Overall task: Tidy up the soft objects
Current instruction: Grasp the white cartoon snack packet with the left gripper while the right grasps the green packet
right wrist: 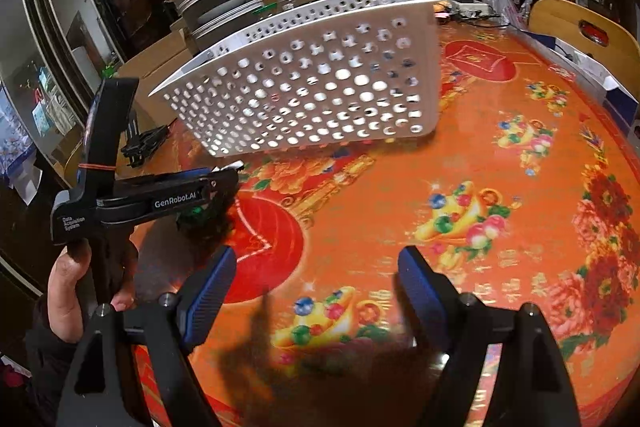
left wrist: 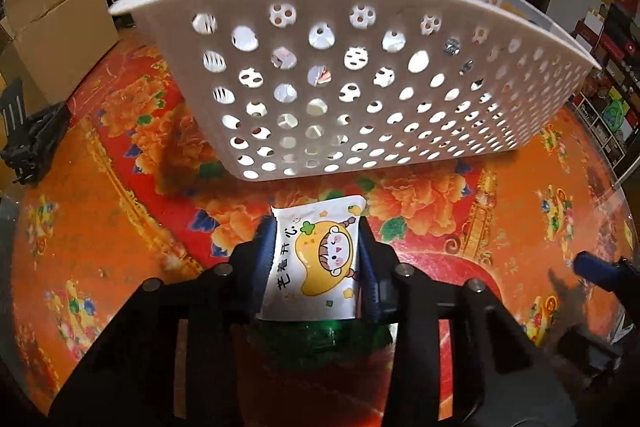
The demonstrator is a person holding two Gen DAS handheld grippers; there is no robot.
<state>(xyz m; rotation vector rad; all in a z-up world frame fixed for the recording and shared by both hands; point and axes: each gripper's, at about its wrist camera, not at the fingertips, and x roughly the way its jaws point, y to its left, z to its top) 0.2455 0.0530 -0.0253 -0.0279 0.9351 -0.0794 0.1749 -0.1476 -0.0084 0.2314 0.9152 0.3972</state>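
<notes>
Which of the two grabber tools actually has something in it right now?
The left gripper: its blue pads pinch a white cartoon packet. The right gripper stands open, with only tablecloth between its fingers.

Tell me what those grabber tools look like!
Both are black plastic with dark blue ribbed finger pads and silver bolts. The left gripper has white "GenRobot.AI" lettering on its side and an orange rubber band. The hand wears a dark sleeve.

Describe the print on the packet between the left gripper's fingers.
White packet with a yellow cartoon mango character; left wrist view.
</notes>
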